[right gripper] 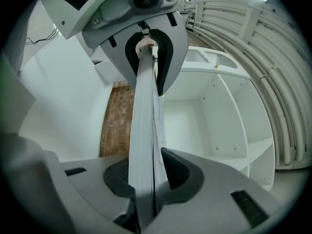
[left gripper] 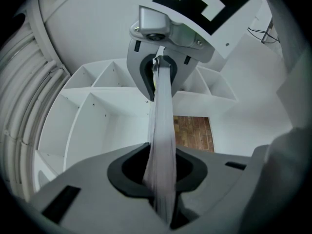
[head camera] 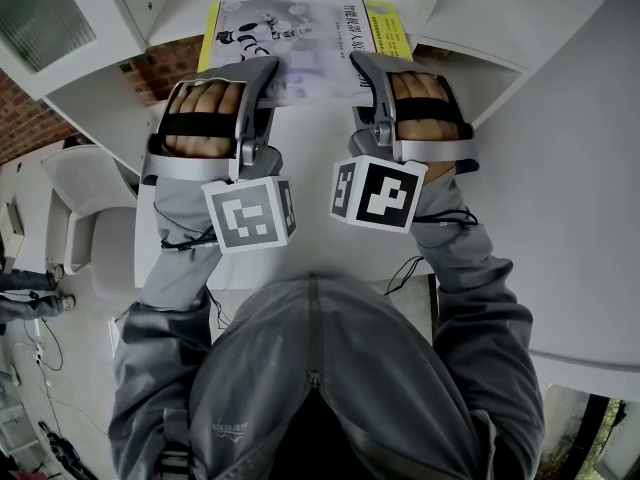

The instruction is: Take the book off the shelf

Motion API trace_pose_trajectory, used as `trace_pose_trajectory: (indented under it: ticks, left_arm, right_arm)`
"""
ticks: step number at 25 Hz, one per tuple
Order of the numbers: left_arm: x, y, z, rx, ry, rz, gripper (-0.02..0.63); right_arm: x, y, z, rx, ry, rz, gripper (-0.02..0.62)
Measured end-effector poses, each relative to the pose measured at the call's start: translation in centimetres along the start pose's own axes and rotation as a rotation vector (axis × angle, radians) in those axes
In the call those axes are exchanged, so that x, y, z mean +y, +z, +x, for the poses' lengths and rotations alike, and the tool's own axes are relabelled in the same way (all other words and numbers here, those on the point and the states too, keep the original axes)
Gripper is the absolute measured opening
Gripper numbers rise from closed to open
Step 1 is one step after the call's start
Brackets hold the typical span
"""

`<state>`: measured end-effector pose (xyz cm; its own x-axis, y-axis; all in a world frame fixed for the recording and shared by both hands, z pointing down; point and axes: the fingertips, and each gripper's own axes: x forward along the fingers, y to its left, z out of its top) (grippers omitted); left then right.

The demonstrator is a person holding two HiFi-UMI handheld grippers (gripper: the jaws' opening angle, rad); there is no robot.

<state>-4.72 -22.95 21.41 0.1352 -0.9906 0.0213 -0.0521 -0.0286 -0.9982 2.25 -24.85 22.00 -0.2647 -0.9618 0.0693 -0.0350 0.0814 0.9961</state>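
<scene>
upper left, a brick wall (head camera: 25, 118) and a white chair (head camera: 85, 183) showed past the shelf (head camera: 560, 118). my left gripper (head camera: 263, 76) was clamped on the book (head camera: 300, 33), which lay flat at top centre between white shelf walls. my right gripper (head camera: 366, 68) pinched its near edge too.

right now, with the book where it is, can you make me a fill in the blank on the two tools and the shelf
The number of tools shut on the book is ____.
In the head view the left tool grips the book's ____ side.
The cover's band beside the right tool is coloured ____.
The shelf is painted ____.
Missing words: two; left; yellow; white.
</scene>
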Motion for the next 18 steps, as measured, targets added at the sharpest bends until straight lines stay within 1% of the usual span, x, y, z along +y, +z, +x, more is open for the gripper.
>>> trace_pose_trajectory:
  ticks: [5, 14, 16, 18]
  left_arm:
    - [0.2, 0.0, -0.2, 0.001, -0.002, 0.005, 0.079]
    - [1.1, 0.3, -0.9, -0.008, -0.016, -0.001, 0.080]
    - [1.4, 0.4, -1.4, -0.011, -0.012, -0.001, 0.078]
    - [0.6, 0.5, -2.5, -0.021, -0.030, -0.012, 0.077]
  right_arm:
    - [-0.2, 0.1, -0.3, -0.002, 0.006, -0.001, 0.091]
    - [-0.8, 0.2, -0.9, -0.008, 0.044, 0.006, 0.091]
    - [-1.0, 0.4, -1.5, -0.010, 0.047, 0.007, 0.087]
    - [-0.3, 0.6, -2.5, -0.011, 0.062, 0.013, 0.084]
